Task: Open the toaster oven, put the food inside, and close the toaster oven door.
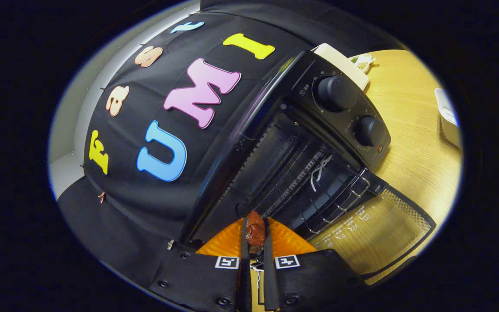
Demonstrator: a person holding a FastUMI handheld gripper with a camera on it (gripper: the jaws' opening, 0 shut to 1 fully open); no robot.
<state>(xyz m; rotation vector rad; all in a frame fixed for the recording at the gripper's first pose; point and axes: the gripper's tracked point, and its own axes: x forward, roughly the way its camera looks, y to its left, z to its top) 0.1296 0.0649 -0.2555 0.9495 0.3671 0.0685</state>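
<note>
Here the gripper (256, 236) has its fingers nearly together, both pressing on a small reddish-brown piece of food (255, 232) pinched between their tips. Only the top of the food shows; the rest is hidden between the fingers, so its shape is hard to make out. Just beyond the fingers stands the oven (275, 143), tilted in the view, with its glass door (375, 229) swung down flat onto the wooden table (409, 130). The wire rack (340, 195) inside is visible, but the back of the chamber is dark and unclear. Two knobs (335, 92) sit on the control panel. A pale object (345, 65) behind the oven is mostly hidden, and a white item (448, 119) on the table is cut off.
</note>
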